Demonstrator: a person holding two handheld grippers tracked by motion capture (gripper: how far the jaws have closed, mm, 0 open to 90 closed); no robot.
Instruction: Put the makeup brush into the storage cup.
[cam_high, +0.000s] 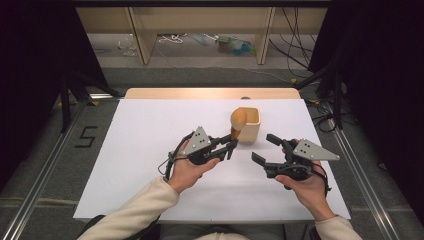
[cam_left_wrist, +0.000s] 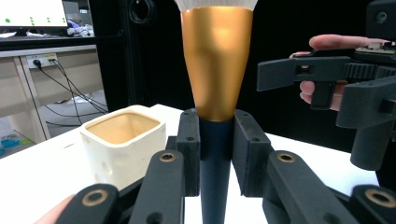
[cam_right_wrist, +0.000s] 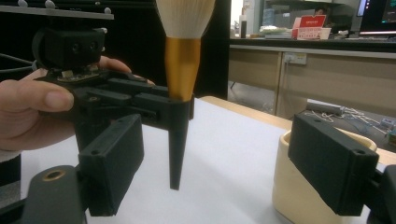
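Left gripper pinches the brush upright beside the cup, ready for potting; right gripper waits, jaws spread.

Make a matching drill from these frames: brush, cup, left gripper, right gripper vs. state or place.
Column 1
1. brush
2. cup
3. left gripper
4. right gripper

Column 2
A. jaws open, nothing between them
B. stands empty on the table
C. shut on a dark handle
D. held upright, bristles up, tip off the table

Pairs: 1-D, 2-B, 3-C, 4-A
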